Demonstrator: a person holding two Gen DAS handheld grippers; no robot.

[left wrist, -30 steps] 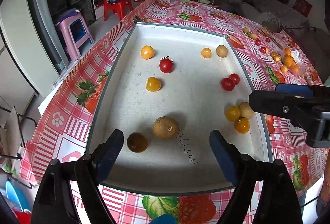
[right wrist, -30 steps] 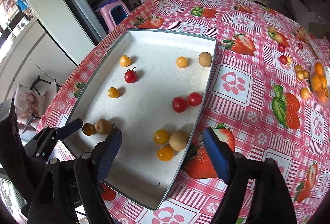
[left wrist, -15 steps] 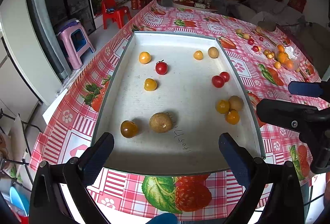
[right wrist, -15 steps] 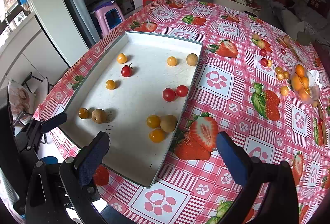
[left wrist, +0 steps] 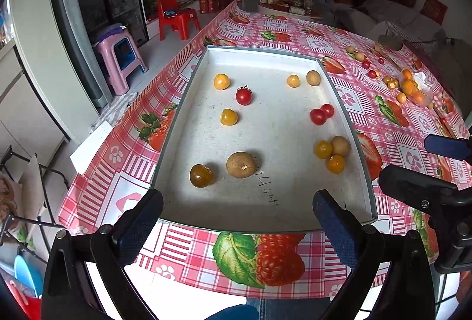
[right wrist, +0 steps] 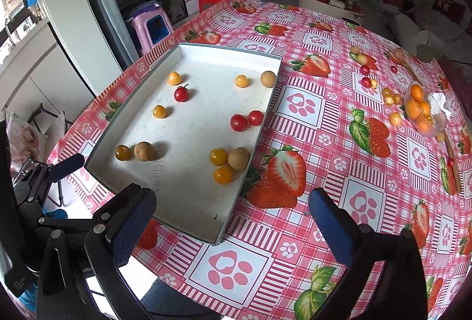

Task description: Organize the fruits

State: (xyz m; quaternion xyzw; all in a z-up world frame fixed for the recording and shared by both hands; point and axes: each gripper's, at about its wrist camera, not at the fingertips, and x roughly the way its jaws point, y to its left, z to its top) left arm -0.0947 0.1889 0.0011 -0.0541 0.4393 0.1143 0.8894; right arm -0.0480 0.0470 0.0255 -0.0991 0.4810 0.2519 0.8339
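A white tray (left wrist: 265, 219) (right wrist: 188, 213) lies on the strawberry tablecloth and holds several small fruits: red cherry tomatoes (left wrist: 244, 96) (right wrist: 239, 122), yellow ones (left wrist: 229, 117) (right wrist: 218, 157), brown longans (left wrist: 241, 164) (right wrist: 144, 151) and a dark amber fruit (left wrist: 201, 175) (right wrist: 122, 152). My left gripper (left wrist: 236, 224) is open and empty, above the tray's near edge. My right gripper (right wrist: 233, 216) is open and empty, over the tray's near right corner. More loose fruits (right wrist: 389, 97) (left wrist: 391, 82) lie at the far right.
A clear bag of oranges (right wrist: 421, 110) (left wrist: 413, 90) sits at the far right of the table. A pink stool (left wrist: 121, 57) and a red chair (left wrist: 177, 17) stand on the floor to the left. The table's near edge lies just below both grippers.
Both grippers have drawn back and up from the tray, so it looks smaller and farther. The fruits in the tray have not moved.
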